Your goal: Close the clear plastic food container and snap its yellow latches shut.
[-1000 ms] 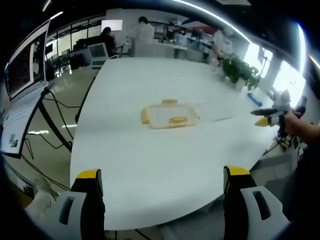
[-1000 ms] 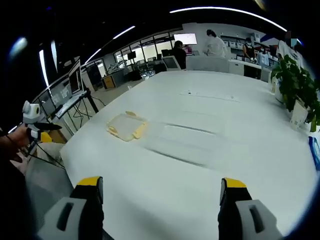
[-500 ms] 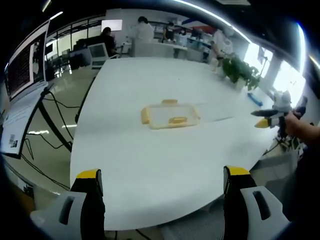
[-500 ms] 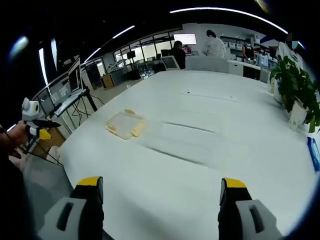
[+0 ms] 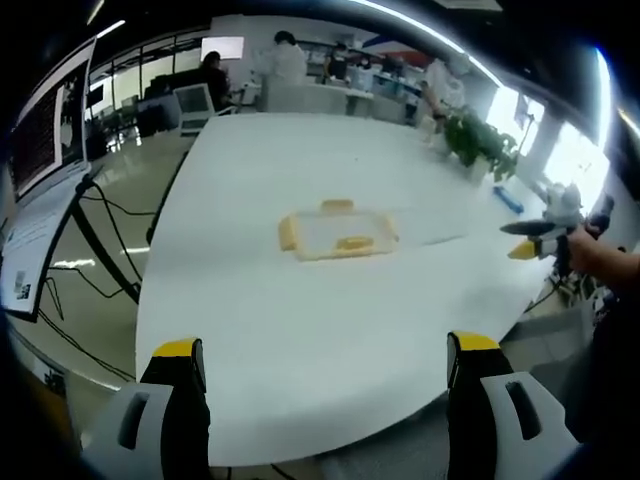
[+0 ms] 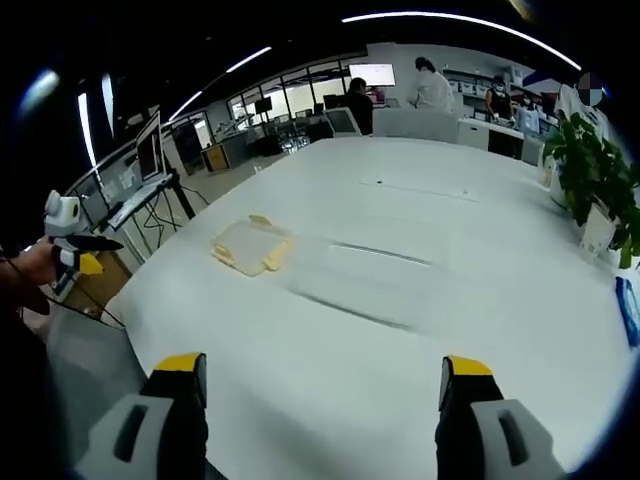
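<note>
A clear lid with yellow latches (image 5: 335, 232) lies flat on the white table (image 5: 300, 330), mid-table ahead of my left gripper (image 5: 325, 350). To the lid's right sits a clear shallow container body (image 5: 432, 222), faint against the table. My left gripper's jaws stand wide apart with nothing between them. In the right gripper view the lid (image 6: 250, 246) is at the left and the clear body (image 6: 372, 276) lies beside it; my right gripper (image 6: 322, 367) is open and well short of both. Each gripper appears at the other view's edge, the right gripper (image 5: 535, 240) and the left gripper (image 6: 75, 252), both held off the table.
A potted plant (image 5: 480, 140) (image 6: 595, 170) and a blue item (image 5: 507, 198) stand near the table's far side. Monitors on stands (image 5: 45, 130) and floor cables lie beyond the table's edge. People work at desks in the background (image 5: 290, 60).
Both views have shifted only slightly with the hands. The lid and the clear body lie where they were, and both grippers stay open.
</note>
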Tool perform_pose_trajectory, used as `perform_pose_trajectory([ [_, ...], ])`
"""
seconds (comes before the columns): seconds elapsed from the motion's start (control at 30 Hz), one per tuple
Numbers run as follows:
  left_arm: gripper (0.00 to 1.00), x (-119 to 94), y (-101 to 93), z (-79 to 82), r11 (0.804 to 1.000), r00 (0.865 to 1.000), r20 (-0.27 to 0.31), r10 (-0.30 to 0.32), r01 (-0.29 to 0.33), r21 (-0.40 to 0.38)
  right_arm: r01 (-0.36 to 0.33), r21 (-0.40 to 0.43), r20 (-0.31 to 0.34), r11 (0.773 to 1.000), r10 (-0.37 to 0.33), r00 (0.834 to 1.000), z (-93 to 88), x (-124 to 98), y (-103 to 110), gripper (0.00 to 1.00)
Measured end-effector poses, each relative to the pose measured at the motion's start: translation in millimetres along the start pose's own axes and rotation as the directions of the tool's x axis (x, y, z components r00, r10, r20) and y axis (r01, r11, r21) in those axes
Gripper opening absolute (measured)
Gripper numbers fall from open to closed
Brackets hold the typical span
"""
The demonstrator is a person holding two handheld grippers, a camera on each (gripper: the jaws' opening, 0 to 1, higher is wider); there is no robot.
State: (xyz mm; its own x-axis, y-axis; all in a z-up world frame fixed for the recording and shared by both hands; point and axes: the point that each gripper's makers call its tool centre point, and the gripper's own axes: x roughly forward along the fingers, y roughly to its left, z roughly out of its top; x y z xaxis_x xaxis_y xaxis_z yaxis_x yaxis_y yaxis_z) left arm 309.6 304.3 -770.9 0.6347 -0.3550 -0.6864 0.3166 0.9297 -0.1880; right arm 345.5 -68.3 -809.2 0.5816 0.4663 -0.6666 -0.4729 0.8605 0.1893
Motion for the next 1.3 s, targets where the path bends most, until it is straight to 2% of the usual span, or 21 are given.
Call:
perform_pose_trajectory([
  [0.2,0.99,5,-1.7,6.8,1.000,1.000,0.007,-0.008,0.007,0.018,-0.012,-0.008,0.000,1.000,0.012,1.000,4.1,5,4,0.98],
  [0.37,0.99,9,3.1,8.2,1.000,1.000,-0.003,-0.011,0.011,0.002,-0.017,-0.013,-0.007,1.000,0.017,1.000,4.2,7,6,0.97],
  [0.57,0.99,14,9.0,13.2,1.000,1.000,0.011,-0.003,0.003,0.007,-0.020,-0.021,-0.011,1.000,0.020,1.000,3.3,9,7,0.96],
  [0.87,0.99,22,8.3,11.3,1.000,1.000,0.008,-0.022,0.022,-0.016,-0.026,-0.036,-0.026,0.999,0.025,0.999,1.2,12,6,0.96],
  [1.3,0.99,27,9.8,13.3,1.000,1.000,-0.004,-0.028,0.028,-0.005,-0.020,-0.046,-0.031,0.999,0.019,0.999,3.7,16,3,0.95],
])
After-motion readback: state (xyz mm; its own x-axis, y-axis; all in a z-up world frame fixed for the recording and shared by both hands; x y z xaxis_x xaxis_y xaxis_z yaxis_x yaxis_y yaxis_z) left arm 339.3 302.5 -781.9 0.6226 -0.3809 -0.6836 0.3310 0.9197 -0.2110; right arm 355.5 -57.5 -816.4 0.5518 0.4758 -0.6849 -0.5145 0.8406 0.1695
